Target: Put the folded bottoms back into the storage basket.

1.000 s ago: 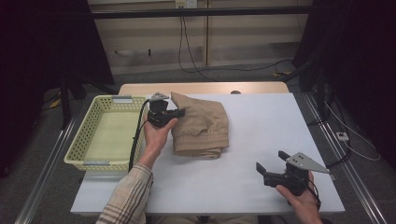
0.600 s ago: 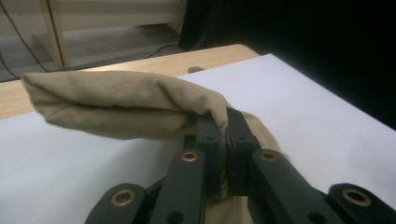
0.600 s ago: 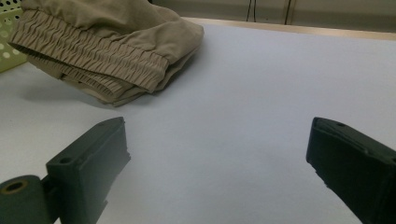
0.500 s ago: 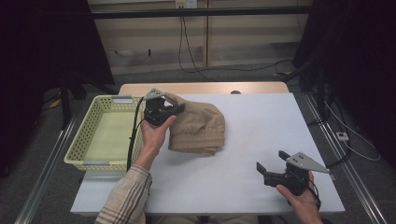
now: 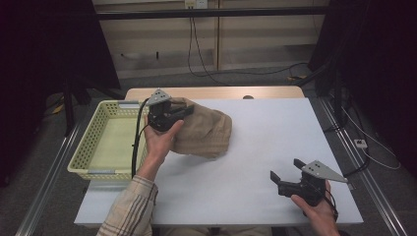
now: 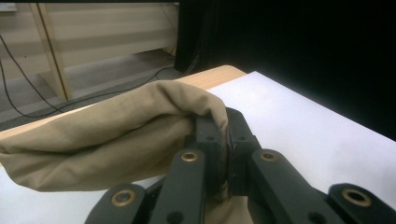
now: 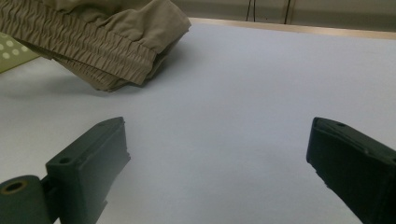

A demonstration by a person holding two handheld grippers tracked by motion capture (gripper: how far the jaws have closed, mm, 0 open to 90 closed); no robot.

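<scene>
A folded tan garment with an elastic waistband lies on the white table, its left edge raised. My left gripper is shut on that edge, and the left gripper view has the cloth pinched between the black jaws. The garment's far side still rests on the table. Near the table's front right corner my right gripper stands open with nothing between its fingers. In the right gripper view the garment hangs at the upper left, well beyond the open jaws.
A pale yellow-green mesh basket sits at the table's left edge, beside the lifted garment. The white table top stretches bare between the garment and the right gripper. Cables run on the floor behind the table.
My left gripper has risen and drawn the garment's edge up and toward the basket; the cloth has bunched from a flat fold. The right gripper has not moved.
</scene>
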